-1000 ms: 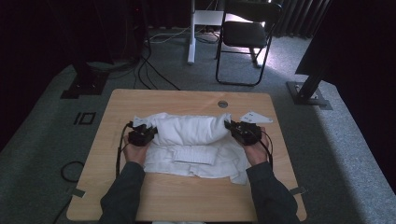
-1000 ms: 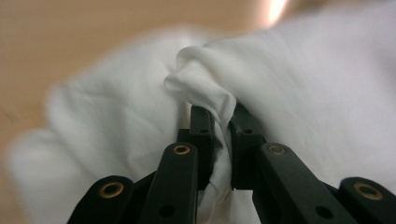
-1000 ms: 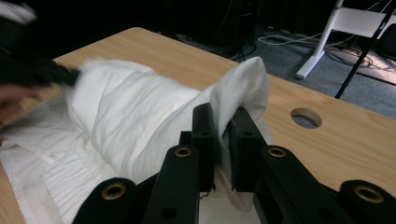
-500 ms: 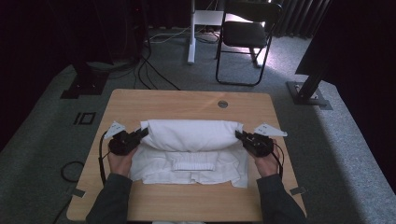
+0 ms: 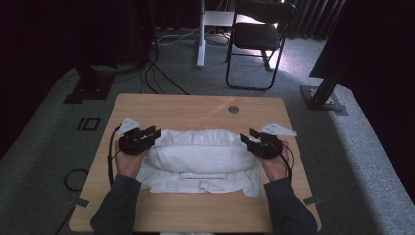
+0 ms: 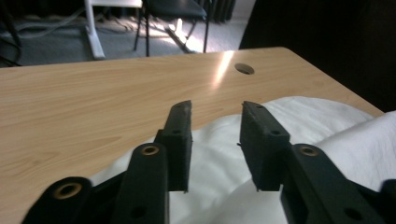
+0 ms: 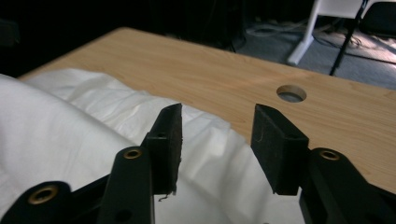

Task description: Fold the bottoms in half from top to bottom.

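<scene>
White cloth (image 5: 200,159), some folded garment, lies across the near middle of the wooden table (image 5: 195,105), and its upper layer now sits rolled over into a soft bulge between the two grippers, where a second ago both pairs of jaws were pinched on its far side corners. Left gripper (image 5: 148,135) has just been opening: in the left gripper view its jaws stand parted with nothing pressed between them, the cloth (image 6: 219,154) lying below and just past the fingertips (image 6: 180,135). Right gripper (image 5: 250,138) has just been opening too, its fingertips (image 7: 168,140) apart above the cloth's rumpled edge (image 7: 205,135), not pinching it. Both ends look released, so I judge this fold is laid down and the next one can begin. A small cable hole (image 5: 233,109) lies beyond the right fingers.
</scene>
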Demonstrator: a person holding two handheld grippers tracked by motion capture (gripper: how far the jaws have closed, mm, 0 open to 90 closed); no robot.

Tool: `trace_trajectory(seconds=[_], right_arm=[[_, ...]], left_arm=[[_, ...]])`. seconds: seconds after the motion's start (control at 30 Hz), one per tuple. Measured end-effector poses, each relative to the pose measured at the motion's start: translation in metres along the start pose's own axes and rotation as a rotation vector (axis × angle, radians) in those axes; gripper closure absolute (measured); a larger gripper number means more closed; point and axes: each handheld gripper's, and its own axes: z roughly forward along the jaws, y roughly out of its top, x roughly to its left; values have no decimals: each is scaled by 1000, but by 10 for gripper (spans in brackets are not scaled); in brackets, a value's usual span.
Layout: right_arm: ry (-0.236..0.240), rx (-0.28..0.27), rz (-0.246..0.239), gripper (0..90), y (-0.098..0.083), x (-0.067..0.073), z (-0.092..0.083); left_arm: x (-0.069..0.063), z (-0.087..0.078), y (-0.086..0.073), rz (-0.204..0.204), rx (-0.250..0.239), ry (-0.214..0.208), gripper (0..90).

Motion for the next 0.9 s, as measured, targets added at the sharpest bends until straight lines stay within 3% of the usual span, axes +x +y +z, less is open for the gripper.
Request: trace_trajectory(seconds=[0.03, 0.07, 0.17, 0.2, 0.27, 0.37, 0.4, 0.57, 0.7, 0.73, 0.9], right_arm=[[0, 0, 0, 532, 0, 0, 0], [-25, 44, -27, 539, 6, 11, 14], [-34, 92, -52, 544, 6, 19, 28], [-46, 135, -64, 549, 3, 24, 40], [-32, 165, -56, 550, -2, 25, 46], [-21, 198, -56, 551, -11, 27, 47], [-11, 208, -57, 550, -15, 28, 46], [19, 216, -34, 544, -34, 31, 35], [26, 230, -19, 543, -55, 35, 27], [22, 246, -18, 544, -67, 36, 25], [16, 273, -6, 543, -84, 36, 25]], left_arm=[[0, 0, 0, 0, 0, 0, 670], [-6, 10, 3, 8, 33, 0, 676], [-11, 20, 2, 14, 72, -12, 686], [-16, 26, -3, 32, 122, -23, 692], [-20, 29, -11, 38, 151, -39, 694], [-22, 28, -20, 38, 173, -45, 697], [-25, 24, -29, 40, 186, -48, 697], [-30, 13, -52, 39, 196, -47, 687], [-33, 6, -71, 59, 218, -31, 680], [-35, 5, -79, 71, 229, -15, 677], [-37, 9, -91, 87, 258, 1, 663]])
